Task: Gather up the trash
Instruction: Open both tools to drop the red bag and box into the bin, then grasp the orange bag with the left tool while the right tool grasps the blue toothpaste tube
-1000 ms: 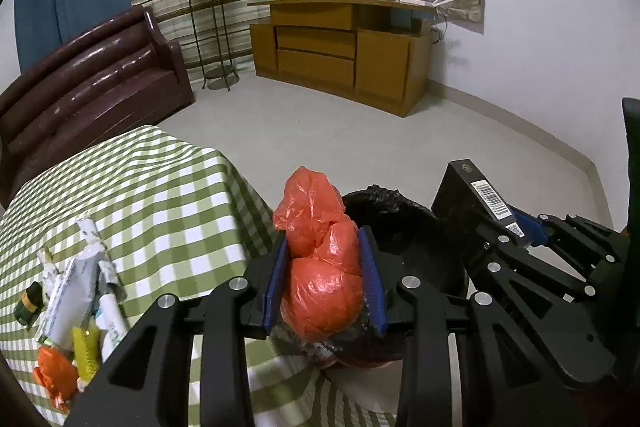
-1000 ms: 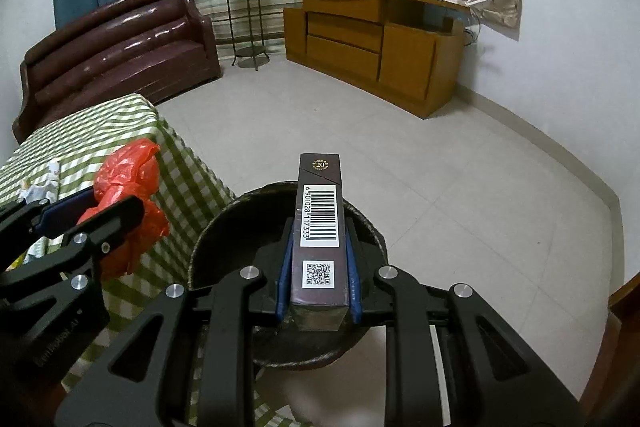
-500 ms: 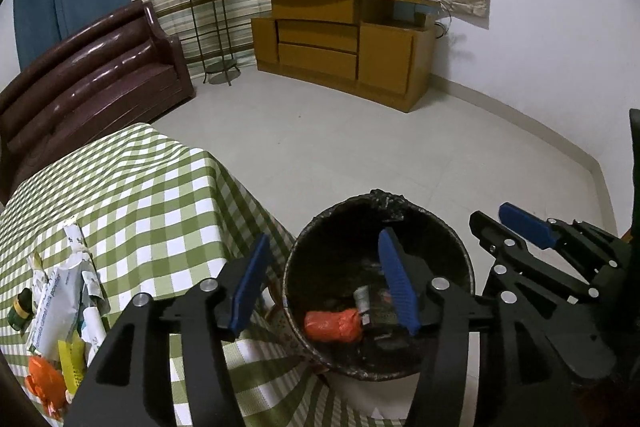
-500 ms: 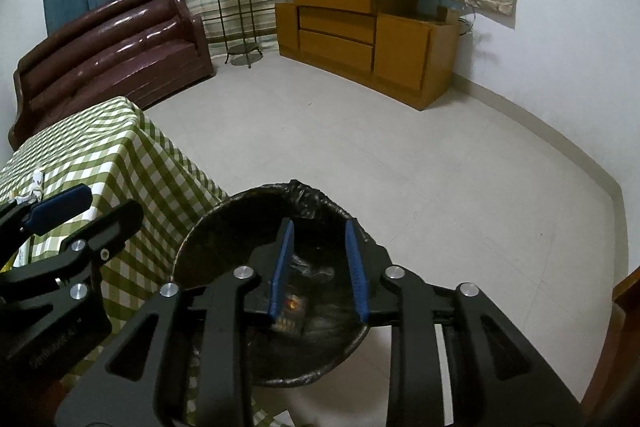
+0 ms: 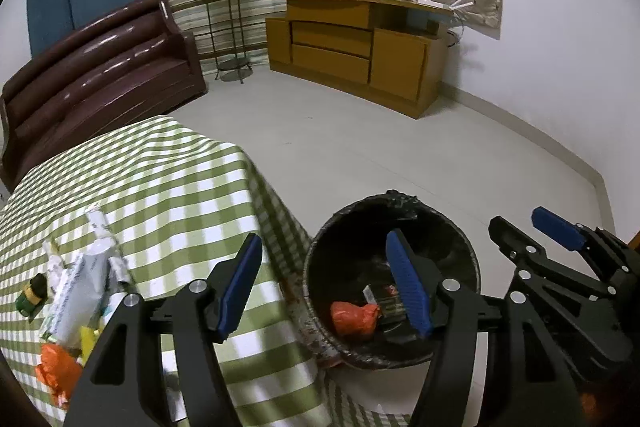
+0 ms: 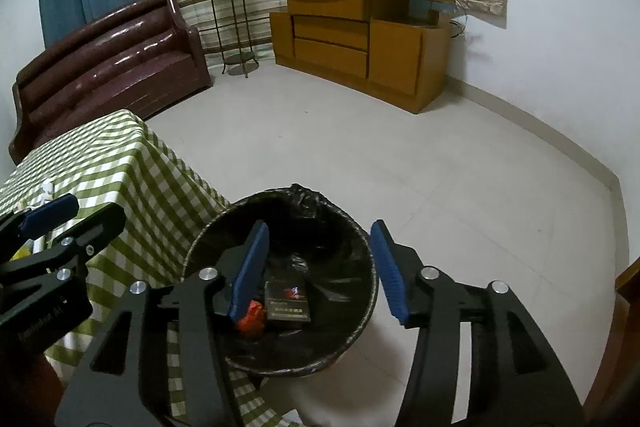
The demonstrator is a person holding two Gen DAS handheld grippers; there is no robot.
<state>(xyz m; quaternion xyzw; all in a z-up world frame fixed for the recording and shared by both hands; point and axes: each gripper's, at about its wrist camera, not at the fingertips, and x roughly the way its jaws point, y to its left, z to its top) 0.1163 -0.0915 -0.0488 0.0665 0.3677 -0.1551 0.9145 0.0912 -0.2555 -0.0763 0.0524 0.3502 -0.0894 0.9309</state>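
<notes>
Jaws apart, empty; dark box [image 6: 287, 301] lettering illegible.

Orange bag [image 5: 354, 317], dark box [image 6: 287, 301] in bin [image 6: 362, 323] (black-lined); more trash [image 5: 76, 291] on table.

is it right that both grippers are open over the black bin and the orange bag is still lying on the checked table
Not quite. The left gripper and right gripper are open over the black bin, but the left wrist view shows the orange bag inside the bin, beside a dark box, not on the checked table.
</notes>
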